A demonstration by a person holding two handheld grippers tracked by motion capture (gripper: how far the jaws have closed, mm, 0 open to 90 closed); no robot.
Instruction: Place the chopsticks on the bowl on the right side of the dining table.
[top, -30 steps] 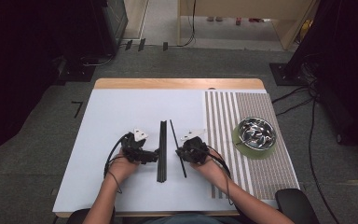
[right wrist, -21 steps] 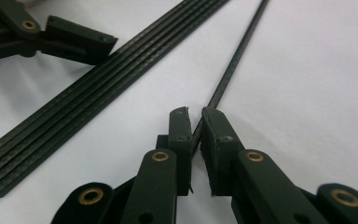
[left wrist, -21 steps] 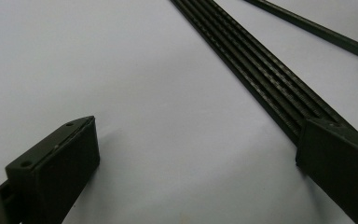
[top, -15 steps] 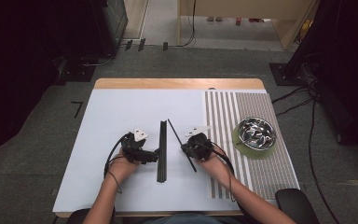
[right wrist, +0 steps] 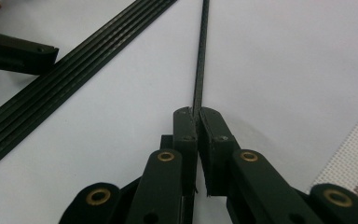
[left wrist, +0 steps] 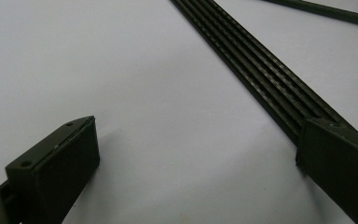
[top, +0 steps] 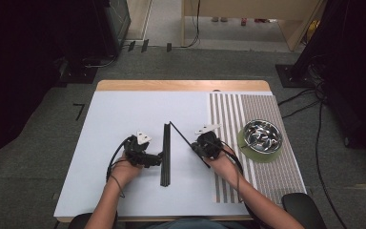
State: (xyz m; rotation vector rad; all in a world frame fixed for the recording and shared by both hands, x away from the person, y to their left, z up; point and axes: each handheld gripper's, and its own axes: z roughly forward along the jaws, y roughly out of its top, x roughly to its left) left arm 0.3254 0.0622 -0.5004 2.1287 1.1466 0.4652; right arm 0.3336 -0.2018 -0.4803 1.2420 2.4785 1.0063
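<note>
step: adding one more strip to a row of strips laid side by side; single strip gripped, angled in toward the row
right gripper (top: 205, 146): jaws have just been closing, now pinching thin black flat strip (right wrist: 199, 60) edge-on near its near end
left gripper (top: 153, 159): jaws spread, one jaw resting against row's left edge, nothing pinched; likely steadying it
row: bundle of long black ribbed strips (top: 166, 153) lying together mid white table mat (top: 119, 114), running away from person
single strip: far tip meets row's far end, near end splayed right, so V shape
next move: probably swing near end left until parallel and flush with row, then release; needs slow, low sweep without nudging row
look: strip narrow, rigid-looking, matte black
other: steel bowl (top: 262, 136) on striped mat (top: 228, 114) at right, well apart
</note>
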